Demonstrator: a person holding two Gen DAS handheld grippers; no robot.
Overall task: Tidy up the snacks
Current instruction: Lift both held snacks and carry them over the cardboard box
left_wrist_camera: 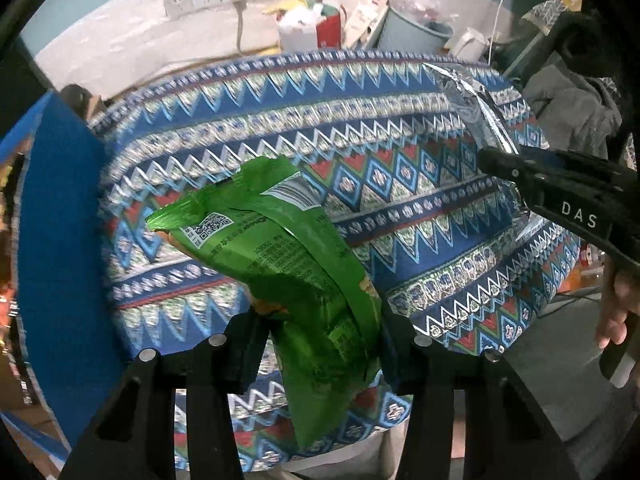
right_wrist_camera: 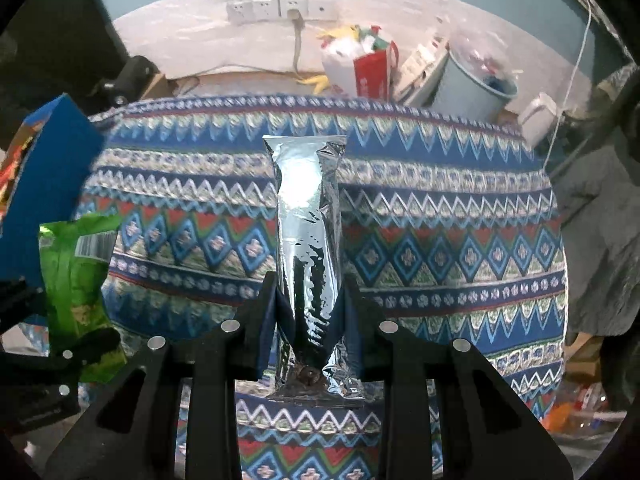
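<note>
A crumpled green snack bag [left_wrist_camera: 288,248] hangs above the patterned tablecloth [left_wrist_camera: 400,128], and my left gripper [left_wrist_camera: 320,320] is shut on its lower half. The same green bag [right_wrist_camera: 76,272] shows at the left edge of the right wrist view. A long silver foil packet [right_wrist_camera: 308,208] stands upright between the pads of my right gripper [right_wrist_camera: 310,292], which is shut on its lower part. In the left wrist view the right gripper [left_wrist_camera: 492,160] reaches in from the right, with the silver packet [left_wrist_camera: 468,96] sticking out beyond its tips.
An upright blue box [left_wrist_camera: 60,240] stands at the table's left side. Behind the table are wall sockets [right_wrist_camera: 280,8], a red and white bag [right_wrist_camera: 360,64], a pale blue bin [right_wrist_camera: 472,88] and a white kettle [right_wrist_camera: 536,120]. A hand [left_wrist_camera: 616,312] grips the right tool's handle.
</note>
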